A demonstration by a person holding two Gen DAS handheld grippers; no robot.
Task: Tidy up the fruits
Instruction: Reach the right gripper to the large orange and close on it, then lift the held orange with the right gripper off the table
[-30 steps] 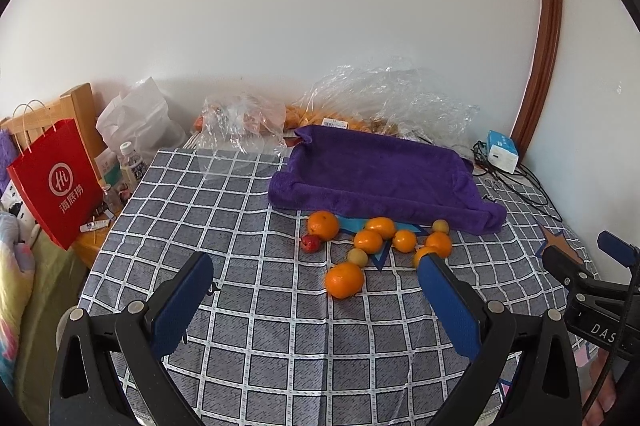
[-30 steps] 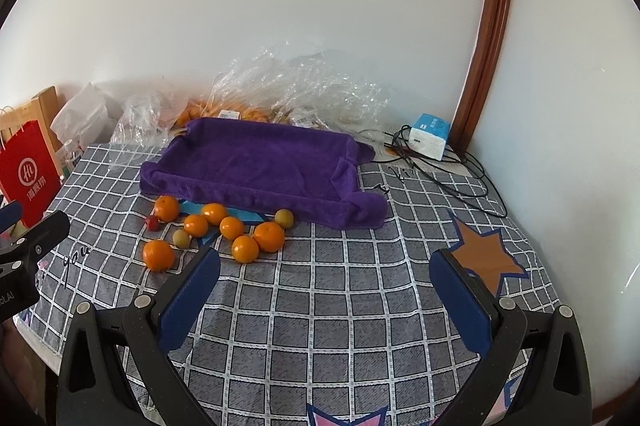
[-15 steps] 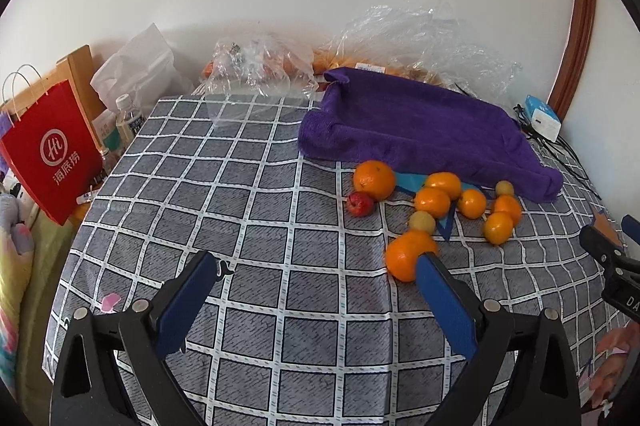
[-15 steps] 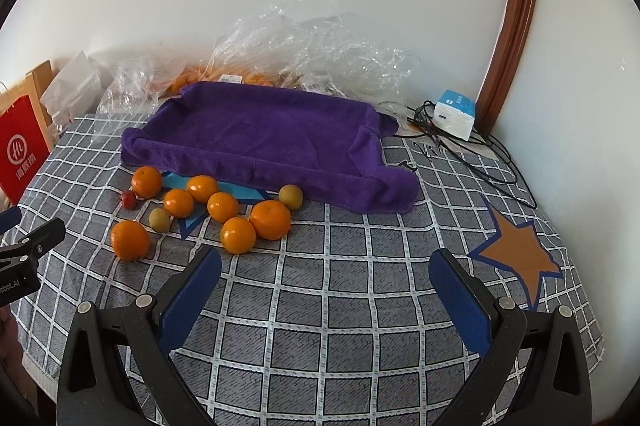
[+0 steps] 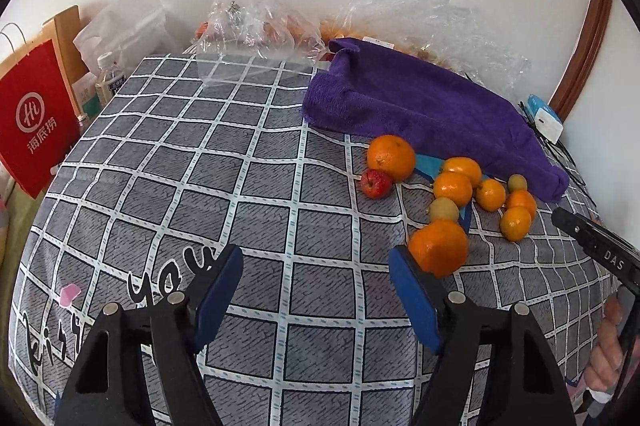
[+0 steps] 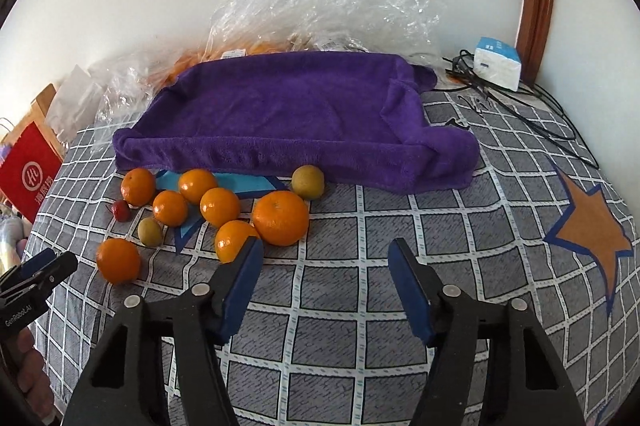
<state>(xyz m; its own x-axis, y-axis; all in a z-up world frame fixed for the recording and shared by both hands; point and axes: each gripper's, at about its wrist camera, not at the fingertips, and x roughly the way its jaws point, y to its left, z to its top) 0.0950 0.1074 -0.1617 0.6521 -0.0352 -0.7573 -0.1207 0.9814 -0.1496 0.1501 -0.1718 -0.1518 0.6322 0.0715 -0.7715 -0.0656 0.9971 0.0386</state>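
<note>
Several oranges lie on the checked tablecloth in front of a purple towel-lined tray (image 5: 420,106) (image 6: 288,114), with a small red fruit (image 5: 376,183) (image 6: 121,210) and two small yellow-green fruits (image 5: 444,210) (image 6: 308,181). My left gripper (image 5: 316,276) is open and empty; its right finger stands just in front of the nearest orange (image 5: 440,246). My right gripper (image 6: 326,268) is open and empty; its left finger is beside an orange (image 6: 234,240), next to a big orange (image 6: 281,212).
Clear plastic bags (image 6: 320,10) with more fruit lie behind the tray by the wall. A red paper bag (image 5: 34,118) and bottles stand at the table's left edge. A white-blue box (image 6: 498,62) and black cables (image 6: 536,114) lie at the back right.
Both grippers have moved forward and down toward the fruit cluster. The fruit looks larger and nearer in both views. Both stay open.
</note>
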